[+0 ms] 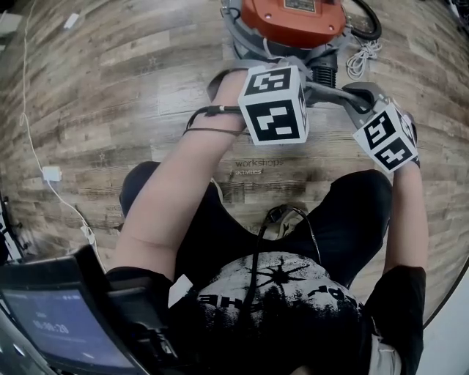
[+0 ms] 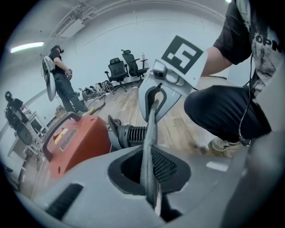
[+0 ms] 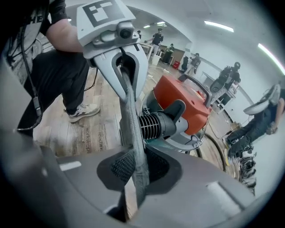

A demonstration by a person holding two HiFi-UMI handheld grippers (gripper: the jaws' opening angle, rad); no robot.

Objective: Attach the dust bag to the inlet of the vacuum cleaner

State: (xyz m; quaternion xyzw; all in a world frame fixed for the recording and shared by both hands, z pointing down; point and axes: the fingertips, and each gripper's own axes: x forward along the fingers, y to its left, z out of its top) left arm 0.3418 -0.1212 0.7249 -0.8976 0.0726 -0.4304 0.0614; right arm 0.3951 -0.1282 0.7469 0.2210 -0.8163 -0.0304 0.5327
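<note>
Two grips made, no attachment yet. At the left, left gripper (image 2: 150, 174) pinched nearly shut on one end of the dust bag (image 2: 152, 120), a flat grey band of fabric pulled taut across to the right gripper (image 3: 138, 173), likewise narrow and clamped on the other end. Bag held up between them, just in front of the orange vacuum cleaner (image 1: 293, 22) and close beside its ribbed black inlet (image 3: 156, 124); touching or apart, impossible to tell. Opening of the bag not to be made out.

By this reading, an early stage: bag picked up and stretched between both tongs. Left to do: finding the opening, lining it up, pushing it over the inlet.

Underneath, pale wood-plank floor (image 1: 110, 88), with a white adapter (image 1: 51, 173) on a thin cord at the left and a coiled white cable (image 1: 363, 58) at the right. Beyond, a large bright room: office chairs (image 2: 122, 67), several people standing, strip lights overhead.
</note>
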